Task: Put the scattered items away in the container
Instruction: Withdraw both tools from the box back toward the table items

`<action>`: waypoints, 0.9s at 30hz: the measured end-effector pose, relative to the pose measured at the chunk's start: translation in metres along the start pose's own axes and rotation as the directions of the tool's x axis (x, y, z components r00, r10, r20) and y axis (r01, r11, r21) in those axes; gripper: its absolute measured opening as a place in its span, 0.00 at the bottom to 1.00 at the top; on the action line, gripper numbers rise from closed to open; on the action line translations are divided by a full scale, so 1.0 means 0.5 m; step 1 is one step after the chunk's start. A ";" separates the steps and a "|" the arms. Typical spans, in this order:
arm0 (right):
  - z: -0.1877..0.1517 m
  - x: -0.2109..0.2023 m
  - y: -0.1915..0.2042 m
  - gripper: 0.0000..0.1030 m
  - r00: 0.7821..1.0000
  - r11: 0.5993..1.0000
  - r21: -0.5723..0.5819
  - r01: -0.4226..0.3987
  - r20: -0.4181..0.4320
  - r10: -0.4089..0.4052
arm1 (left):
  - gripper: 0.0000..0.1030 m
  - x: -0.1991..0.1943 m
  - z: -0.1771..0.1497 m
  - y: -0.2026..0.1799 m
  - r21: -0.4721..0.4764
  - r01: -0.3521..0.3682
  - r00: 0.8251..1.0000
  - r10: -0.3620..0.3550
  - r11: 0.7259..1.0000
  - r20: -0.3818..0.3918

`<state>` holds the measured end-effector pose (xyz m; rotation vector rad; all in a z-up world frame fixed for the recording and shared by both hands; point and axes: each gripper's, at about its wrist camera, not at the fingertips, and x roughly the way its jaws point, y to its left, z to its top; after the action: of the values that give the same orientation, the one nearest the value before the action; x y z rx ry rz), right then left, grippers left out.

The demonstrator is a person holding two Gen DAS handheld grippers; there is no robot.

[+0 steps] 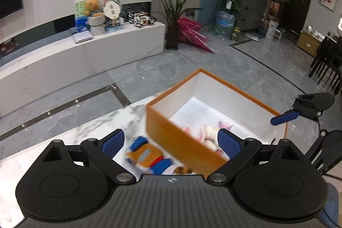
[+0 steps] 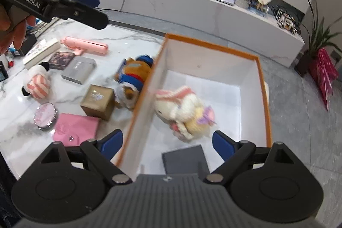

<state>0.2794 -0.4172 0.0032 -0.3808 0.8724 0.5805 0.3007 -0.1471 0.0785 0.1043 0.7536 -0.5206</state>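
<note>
The orange box with white inside (image 2: pixel 213 44) stands on the marble table. Inside it lie a white-and-pink plush bunny (image 2: pixel 183 108) and a flat grey case (image 2: pixel 183 160). My right gripper (image 2: pixel 167 144) hangs open above the box's near left wall, nothing between its pads. A brown plush dog in blue (image 2: pixel 132 78) lies against the box's outer left wall. In the left wrist view, my left gripper (image 1: pixel 171 143) is open and empty above the dog (image 1: pixel 147 153) and the box (image 1: pixel 235 82). A hand holds it at upper left in the right wrist view.
Left of the box the table (image 2: pixel 132 40) holds a gold cube box (image 2: pixel 98 102), a pink pouch (image 2: pixel 74 128), a round tin (image 2: pixel 46 115), a striped plush (image 2: pixel 37 82), a grey box (image 2: pixel 78 69) and a pink hair tool (image 2: pixel 85 47). Grey floor lies beyond.
</note>
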 end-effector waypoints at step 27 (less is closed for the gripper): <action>0.009 0.111 0.267 0.90 0.990 0.977 -0.165 -0.137 -0.038 0.133 | 1.00 -0.042 -0.350 0.053 0.126 0.047 0.991 -0.031 0.991 -0.127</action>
<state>0.2278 -0.2925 -0.0494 -0.4850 0.8819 0.7793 0.1911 -0.0677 -0.0374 0.2440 0.8457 -0.6043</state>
